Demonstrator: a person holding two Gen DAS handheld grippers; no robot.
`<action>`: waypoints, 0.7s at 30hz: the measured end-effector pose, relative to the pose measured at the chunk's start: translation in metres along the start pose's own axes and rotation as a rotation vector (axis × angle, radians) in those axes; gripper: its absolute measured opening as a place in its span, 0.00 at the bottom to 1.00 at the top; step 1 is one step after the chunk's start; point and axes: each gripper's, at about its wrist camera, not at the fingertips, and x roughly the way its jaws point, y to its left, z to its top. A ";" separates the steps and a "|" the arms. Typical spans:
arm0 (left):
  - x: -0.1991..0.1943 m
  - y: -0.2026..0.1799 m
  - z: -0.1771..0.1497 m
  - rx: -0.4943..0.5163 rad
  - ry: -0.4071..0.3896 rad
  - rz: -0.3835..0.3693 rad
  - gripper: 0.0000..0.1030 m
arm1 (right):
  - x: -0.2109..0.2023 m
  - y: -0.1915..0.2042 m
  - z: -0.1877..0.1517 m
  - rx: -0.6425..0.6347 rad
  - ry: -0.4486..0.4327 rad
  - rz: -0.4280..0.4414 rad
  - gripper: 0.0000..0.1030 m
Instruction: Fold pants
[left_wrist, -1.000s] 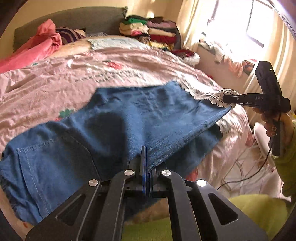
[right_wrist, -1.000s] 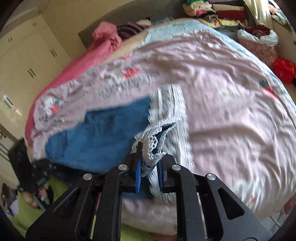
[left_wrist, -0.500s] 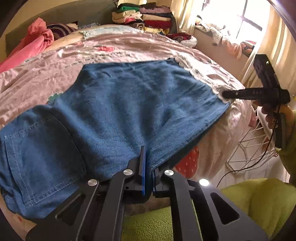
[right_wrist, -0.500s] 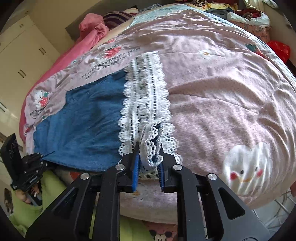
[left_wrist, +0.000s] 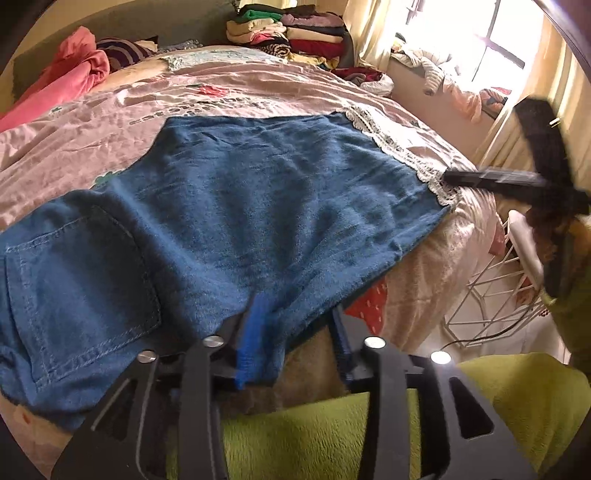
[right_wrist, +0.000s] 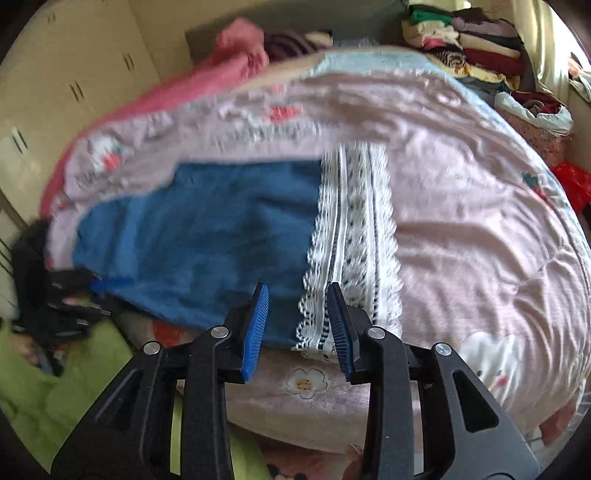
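The pants (left_wrist: 236, 206) lie spread flat on the bed (left_wrist: 258, 81), a broad sheet of soft, nappy blue denim reaching from 9 o'clock to 3 o'clock in the left wrist view, with a stitched patch pocket (left_wrist: 81, 288) at 9 o'clock and a band of white openwork lace (right_wrist: 351, 236) along the hem. In the right wrist view that lace runs as scalloped strips from the centre down to 6 o'clock, its lower end hanging over the bed's edge. The left gripper (left_wrist: 295, 332) has its jaws spread, the ribbed blue pad (left_wrist: 255, 332) of one finger lying against the denim edge at 6 o'clock, the other finger apart at the cloth's near border; nothing is pinched. The right gripper (right_wrist: 297, 328) also stands with jaws spread, the lace end lying loose between its ridged blue pads (right_wrist: 255, 328). From the left wrist view it shows as a blurred black bar at 3 o'clock, its tip at the lace corner. The bed wears a wrinkled pink quilt (right_wrist: 461, 221) with cartoon prints; folded clothes (left_wrist: 291, 33) are stacked at 12 o'clock, and a crumpled coral blanket (left_wrist: 66, 77) lies at 10 o'clock.
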 end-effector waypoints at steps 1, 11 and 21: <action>-0.003 0.001 -0.001 -0.007 -0.005 -0.002 0.43 | 0.011 -0.003 -0.003 0.002 0.041 -0.046 0.26; -0.096 0.085 -0.013 -0.298 -0.227 0.179 0.75 | 0.001 -0.007 -0.002 0.021 -0.022 0.014 0.35; -0.081 0.160 -0.040 -0.546 -0.159 0.299 0.75 | 0.012 0.015 0.004 -0.026 -0.015 0.059 0.42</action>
